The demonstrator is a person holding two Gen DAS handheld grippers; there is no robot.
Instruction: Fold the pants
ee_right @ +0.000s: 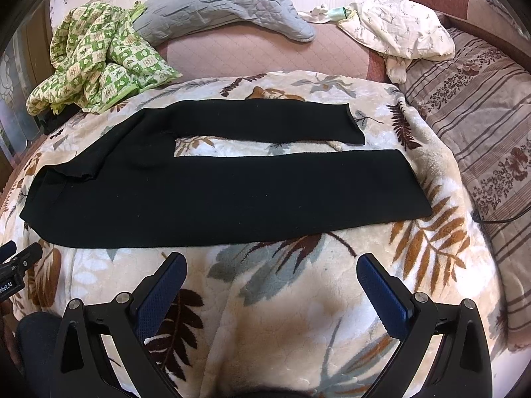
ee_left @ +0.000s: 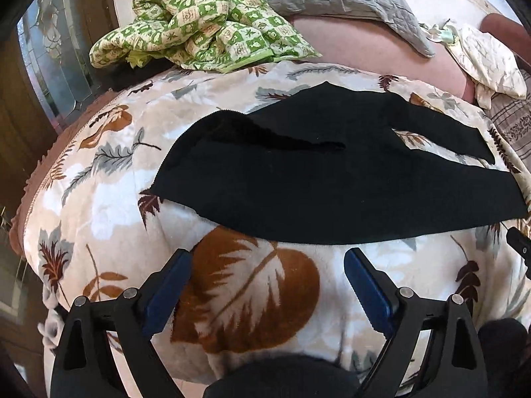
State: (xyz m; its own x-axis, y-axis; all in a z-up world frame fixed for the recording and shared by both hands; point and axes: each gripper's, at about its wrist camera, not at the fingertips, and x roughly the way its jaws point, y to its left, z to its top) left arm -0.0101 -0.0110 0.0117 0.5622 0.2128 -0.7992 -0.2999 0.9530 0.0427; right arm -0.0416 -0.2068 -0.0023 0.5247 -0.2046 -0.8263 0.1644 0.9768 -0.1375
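Observation:
Black pants [ee_right: 212, 195] lie flat and spread out on a leaf-patterned blanket [ee_right: 282, 298], waist to the left, both legs reaching right with a gap between them. In the left wrist view the pants [ee_left: 332, 192] show from the waist end. My left gripper [ee_left: 268, 255] is open and empty, a little short of the near edge of the pants by the waist. My right gripper [ee_right: 271, 260] is open and empty, just short of the near leg's edge. The left gripper also shows at the left edge of the right wrist view [ee_right: 16, 262].
A green checked quilt [ee_right: 96, 59] is bunched at the back left, a grey quilted pillow [ee_right: 229, 6] at the back, a white printed cloth [ee_right: 398, 30] at the back right. A striped floral cover [ee_right: 481, 132] lies to the right. A wooden door [ee_left: 20, 122] stands left.

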